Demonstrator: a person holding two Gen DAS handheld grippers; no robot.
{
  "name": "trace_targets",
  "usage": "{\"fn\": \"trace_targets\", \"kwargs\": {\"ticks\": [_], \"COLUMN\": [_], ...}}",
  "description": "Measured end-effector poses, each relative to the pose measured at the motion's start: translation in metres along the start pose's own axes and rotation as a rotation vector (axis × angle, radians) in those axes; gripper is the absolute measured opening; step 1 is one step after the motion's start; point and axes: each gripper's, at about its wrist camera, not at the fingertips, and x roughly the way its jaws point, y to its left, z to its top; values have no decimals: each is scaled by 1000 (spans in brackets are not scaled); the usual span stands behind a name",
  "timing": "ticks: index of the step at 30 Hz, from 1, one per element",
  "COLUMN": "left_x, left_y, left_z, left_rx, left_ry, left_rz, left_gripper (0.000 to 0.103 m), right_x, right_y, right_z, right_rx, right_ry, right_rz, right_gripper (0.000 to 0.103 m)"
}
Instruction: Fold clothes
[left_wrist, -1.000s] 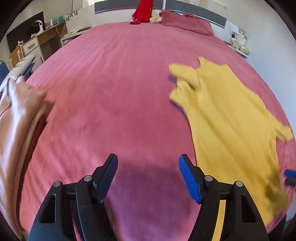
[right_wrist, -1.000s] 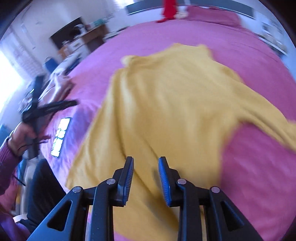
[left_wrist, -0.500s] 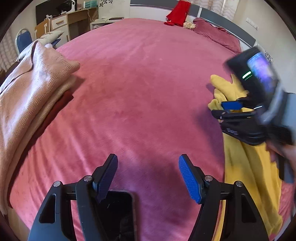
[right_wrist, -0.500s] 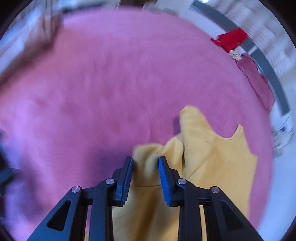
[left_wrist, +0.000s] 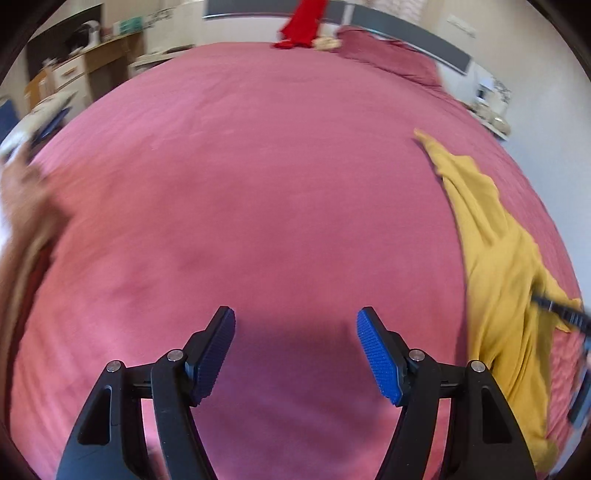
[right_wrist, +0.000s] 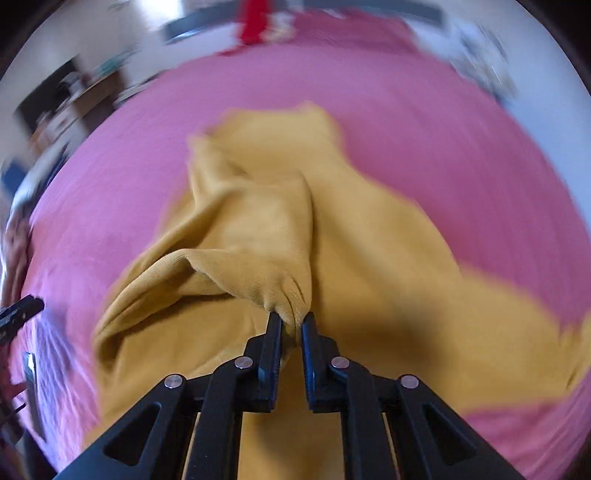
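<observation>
— What are the fingers of the right gripper (right_wrist: 290, 320) doing?

— They are pressed onto a bunched fold of the mustard-yellow knit garment (right_wrist: 280, 236), pinching it and lifting that part into a ridge above the rest of the cloth.

— And the left gripper (left_wrist: 295, 345)?

— Its blue-padded fingers (left_wrist: 376, 354) are spread wide with nothing between them, hanging over bare bedspread.

— Where does the garment lie?

— On the wide pink bed (left_wrist: 258, 177), toward the right side as the left wrist camera sees it, rumpled and stretched lengthwise. It is well apart from the left gripper.

— Anything farther out?

— A pile of peach-coloured folded cloth (left_wrist: 22, 221) at the bed's left edge, blurred, and a bright red cloth item (left_wrist: 301, 22) at the far end near the headboard.
</observation>
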Motion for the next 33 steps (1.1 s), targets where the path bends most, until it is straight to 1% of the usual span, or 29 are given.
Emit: {"fn": "trace_targets", "kwargs": {"ticks": [2,3,4,6,8,10,11,12,13,15,16,19,20,22,25,28,30,33], "left_x": [17,22,27,32,29,25,24,25,28,36,35,39,40,37,15,-8,-31,-67], "left_y": [-30,-41,-51,-71,-82,-88,-91,-94,-98,-109,-112,-114,-115,-114,-99,-82,-56,-4], "left_z": [8,10,10,6,-5,-15,-20,-23,-27,-31,-34,-33,-33,-30,-23,-15,-4,25], "left_rx": [39,46,48,62,92,136,160,184,222,314,334,300,290,270,222,169,84,-40], "left_ry": [33,43,59,104,131,146,155,166,181,191,184,173,173,189,151,109,54,-50], "left_rz": [-38,-76,-115,-198,-267,-297,-306,-298,-277,-210,-193,-203,-215,-303,-354,-403,-413,-383], "left_gripper": [70,70,70,70,70,70,72,74,77,77,77,76,54,9,9,9,9,9], "right_x": [2,1,0,0,0,-1,-3,-6,-8,-12,-15,-21,-24,-28,-35,-42,-46,-52], "right_y": [-19,-23,-27,-29,-29,-30,-31,-31,-32,-34,-34,-36,-37,-39,-41,-36,-32,-26], "right_z": [-13,-17,-20,-21,-21,-22,-23,-24,-26,-29,-30,-34,-35,-38,-42,-46,-49,-53], "right_rx": [53,67,81,85,88,101,109,117,125,141,150,174,182,199,223,218,212,203], "right_ry": [11,4,-3,-3,1,3,1,-1,-4,-8,-10,-16,-18,-22,-29,-25,-22,-17], "right_rz": [70,92,114,123,128,136,138,140,142,146,148,154,156,161,167,168,169,170], "right_gripper": [10,10,13,15,18,20,20,20,20,21,21,21,21,21,21,21,21,21]}}
